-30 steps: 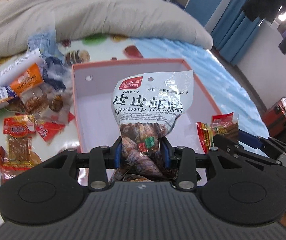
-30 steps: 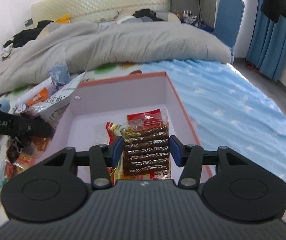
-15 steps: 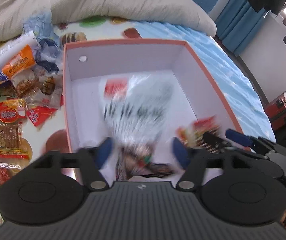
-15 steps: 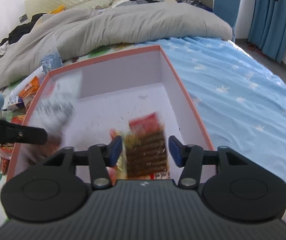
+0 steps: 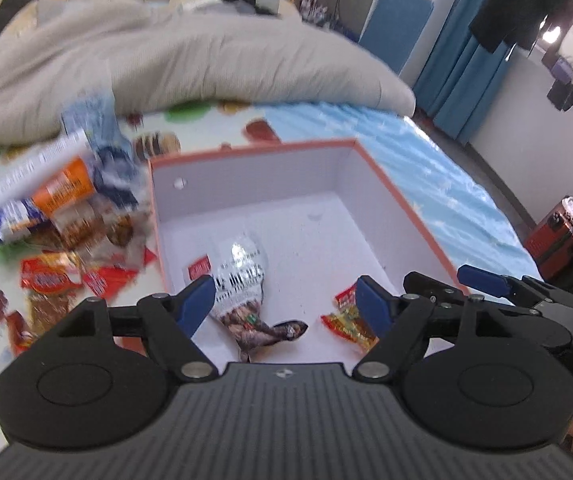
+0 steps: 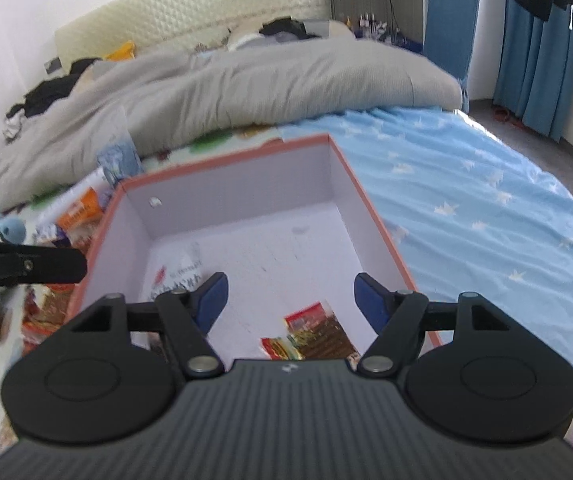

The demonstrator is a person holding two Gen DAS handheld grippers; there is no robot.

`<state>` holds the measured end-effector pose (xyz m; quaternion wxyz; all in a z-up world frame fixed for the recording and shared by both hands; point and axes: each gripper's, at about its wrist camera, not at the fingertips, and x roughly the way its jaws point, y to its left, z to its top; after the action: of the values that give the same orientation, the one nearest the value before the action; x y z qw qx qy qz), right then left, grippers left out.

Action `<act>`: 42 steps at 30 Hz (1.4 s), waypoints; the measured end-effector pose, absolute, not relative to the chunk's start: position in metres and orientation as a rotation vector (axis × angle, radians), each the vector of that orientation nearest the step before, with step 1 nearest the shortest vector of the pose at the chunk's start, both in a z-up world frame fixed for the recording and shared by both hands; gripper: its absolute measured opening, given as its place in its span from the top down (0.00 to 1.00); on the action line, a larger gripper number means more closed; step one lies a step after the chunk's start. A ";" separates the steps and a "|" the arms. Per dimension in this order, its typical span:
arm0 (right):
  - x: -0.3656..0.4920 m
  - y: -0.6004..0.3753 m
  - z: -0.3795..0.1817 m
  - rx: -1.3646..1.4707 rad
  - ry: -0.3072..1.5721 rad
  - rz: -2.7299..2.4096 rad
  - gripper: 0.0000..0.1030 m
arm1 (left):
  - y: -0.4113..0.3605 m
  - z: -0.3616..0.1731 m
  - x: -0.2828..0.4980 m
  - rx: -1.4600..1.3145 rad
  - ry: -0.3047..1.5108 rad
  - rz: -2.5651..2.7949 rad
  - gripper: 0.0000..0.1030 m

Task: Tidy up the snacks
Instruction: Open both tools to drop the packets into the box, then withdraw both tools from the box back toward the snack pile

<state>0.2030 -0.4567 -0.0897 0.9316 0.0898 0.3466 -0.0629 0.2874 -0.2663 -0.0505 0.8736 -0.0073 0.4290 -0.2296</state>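
The left gripper is spread wide, empty, above the shrimp snack bag lying in the box. The right gripper gapes empty too (over the red stick packet). More packets, blurred, probably snacks, lie outside on the bed.
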 end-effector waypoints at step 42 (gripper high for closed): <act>0.080 -0.306 -0.023 0.147 0.428 0.105 0.30 | -0.093 0.003 0.121 -0.050 0.593 -0.228 0.05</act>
<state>0.0796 -0.3056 -0.0235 0.9731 0.0727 0.2122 0.0522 0.1210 -0.0932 0.0029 0.9496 -0.0246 0.2917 -0.1121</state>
